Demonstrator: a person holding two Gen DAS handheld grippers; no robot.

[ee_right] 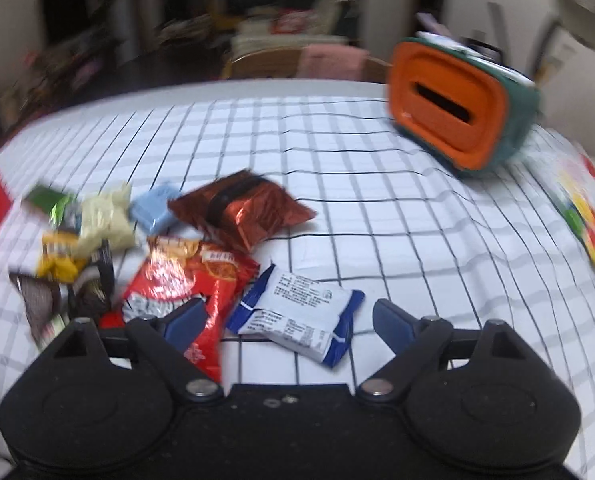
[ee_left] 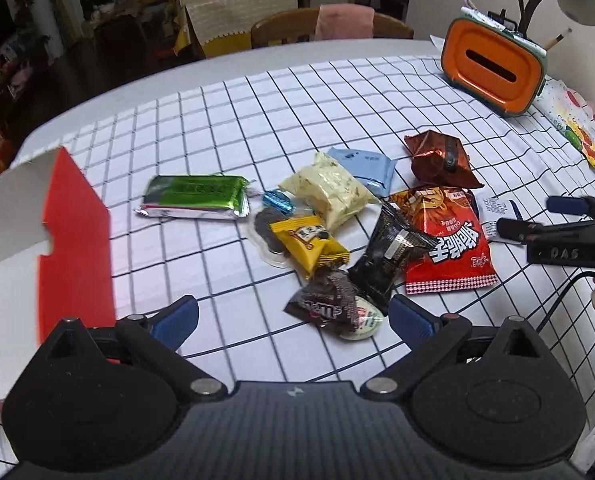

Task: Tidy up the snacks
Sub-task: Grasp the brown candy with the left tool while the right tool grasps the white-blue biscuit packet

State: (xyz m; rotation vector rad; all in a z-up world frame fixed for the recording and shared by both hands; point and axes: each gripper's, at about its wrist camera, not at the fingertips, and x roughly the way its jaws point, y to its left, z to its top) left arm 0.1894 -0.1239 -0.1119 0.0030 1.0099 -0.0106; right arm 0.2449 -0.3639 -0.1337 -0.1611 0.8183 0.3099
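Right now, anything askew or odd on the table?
Snack packets lie in a loose overlapping heap, unsorted. The orange tissue box stands tipped on its side, slot facing outward. Nothing looks spilled or torn.

White table point(ee_left: 257, 56); checked cloth point(ee_left: 297, 92); snack packets point(ee_left: 441, 240); orange box point(ee_left: 493, 68)

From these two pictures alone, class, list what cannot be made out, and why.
- Red box, left wrist view: cut off by the left edge; contents unseen.
- Round cookies, left wrist view: partly under the yellow packet.
- White-blue packet, right wrist view: print blurred, too small.
- Room behind, right wrist view: motion blur.
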